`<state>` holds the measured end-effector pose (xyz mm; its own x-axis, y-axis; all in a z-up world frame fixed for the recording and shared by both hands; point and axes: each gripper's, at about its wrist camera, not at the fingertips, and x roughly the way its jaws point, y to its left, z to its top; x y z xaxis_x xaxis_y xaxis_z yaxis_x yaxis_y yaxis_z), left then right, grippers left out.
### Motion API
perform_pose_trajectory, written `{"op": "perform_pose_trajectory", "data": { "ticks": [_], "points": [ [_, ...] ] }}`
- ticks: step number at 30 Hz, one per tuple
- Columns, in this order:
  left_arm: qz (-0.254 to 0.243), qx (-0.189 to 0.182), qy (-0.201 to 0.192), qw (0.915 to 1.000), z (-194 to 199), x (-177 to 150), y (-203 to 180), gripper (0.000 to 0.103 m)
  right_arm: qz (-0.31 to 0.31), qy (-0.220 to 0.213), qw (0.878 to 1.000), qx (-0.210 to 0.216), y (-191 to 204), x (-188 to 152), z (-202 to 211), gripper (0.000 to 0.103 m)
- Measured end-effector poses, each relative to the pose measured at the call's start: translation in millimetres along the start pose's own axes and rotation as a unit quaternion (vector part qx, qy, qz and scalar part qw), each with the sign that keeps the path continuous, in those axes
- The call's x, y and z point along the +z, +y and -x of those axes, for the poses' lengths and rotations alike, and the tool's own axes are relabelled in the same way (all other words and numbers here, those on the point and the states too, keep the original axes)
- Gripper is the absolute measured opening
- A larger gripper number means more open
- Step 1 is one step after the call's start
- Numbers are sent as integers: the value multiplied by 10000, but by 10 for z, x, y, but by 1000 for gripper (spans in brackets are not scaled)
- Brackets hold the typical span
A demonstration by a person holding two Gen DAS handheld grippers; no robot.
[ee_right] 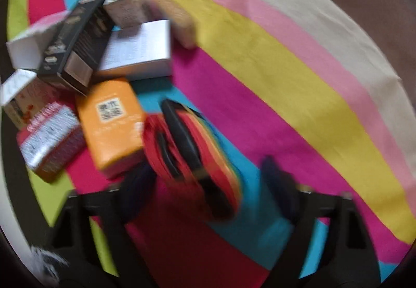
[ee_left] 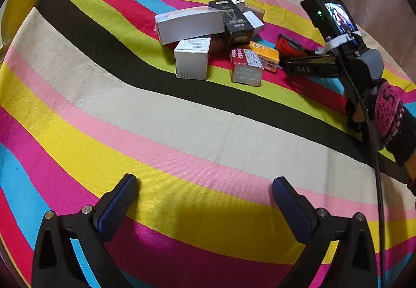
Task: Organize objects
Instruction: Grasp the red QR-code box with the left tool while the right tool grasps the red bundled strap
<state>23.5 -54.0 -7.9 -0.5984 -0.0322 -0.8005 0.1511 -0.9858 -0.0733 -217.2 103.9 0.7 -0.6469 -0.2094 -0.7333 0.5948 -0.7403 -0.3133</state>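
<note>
Lying on a counter draped in a striped cloth (ee_left: 182, 132) of pink, yellow, cream, black, lime and blue bands, a loose pile of small boxes sits toward the far side. A long white box (ee_left: 189, 24) rests on top, tilted, with a tall black box (ee_left: 235, 21) leaning beside it; a white cube-shaped box (ee_left: 192, 58) stands in front, and a red and silver packet (ee_left: 245, 65) lies against an orange box (ee_left: 265, 54). Just right of the pile lies a red bundle with a dark band (ee_right: 187, 142); what it is cannot be made out, since the right wrist view is heavily blurred and the left view shows only its edge. The right gripper (ee_right: 208, 184) is low over that bundle, its dark fingers (ee_right: 279, 184) spread wide on either side of it; whether they touch it cannot be told. In the left wrist view the same gripper reaches in from the right, carrying a lit screen, held by a hand in a pink and black knitted glove (ee_left: 387, 111). The left gripper (ee_left: 205, 199) hovers over bare cloth, well apart from the pile, fingers wide and holding nothing. Boxes at the back of the pile are mostly hidden.
</note>
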Motion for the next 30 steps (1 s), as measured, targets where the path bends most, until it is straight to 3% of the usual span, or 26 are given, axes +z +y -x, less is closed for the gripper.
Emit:
{"op": "perform_pose_trajectory", "data": {
  "ticks": [5, 11, 14, 22, 25, 30],
  "points": [
    [-24, 40, 17, 10000, -4, 2, 1, 103, -610, 267, 9945, 807, -44, -322, 344, 39],
    [-139, 190, 82, 9997, -77, 56, -67, 103, -1243, 382, 9822, 1355, 79, -1244, 1238, 38],
    [-182, 247, 103, 9995, -69, 43, -72, 103, -1457, 306, 9766, 1552, 106, -1538, 1519, 39],
    [-135, 366, 263, 9989, -138, 148, -148, 103, -1634, 2, 9759, 1448, 105, -1743, 1649, 40],
    [-181, 348, 397, 9984, -308, 362, -305, 103, -1546, -8, 9795, 1293, 161, -1717, 1638, 40],
    [-166, 381, 291, 9987, -720, 847, -548, 103, -1427, 27, 9835, 1111, 212, -1736, 1663, 40]
  ]
}}
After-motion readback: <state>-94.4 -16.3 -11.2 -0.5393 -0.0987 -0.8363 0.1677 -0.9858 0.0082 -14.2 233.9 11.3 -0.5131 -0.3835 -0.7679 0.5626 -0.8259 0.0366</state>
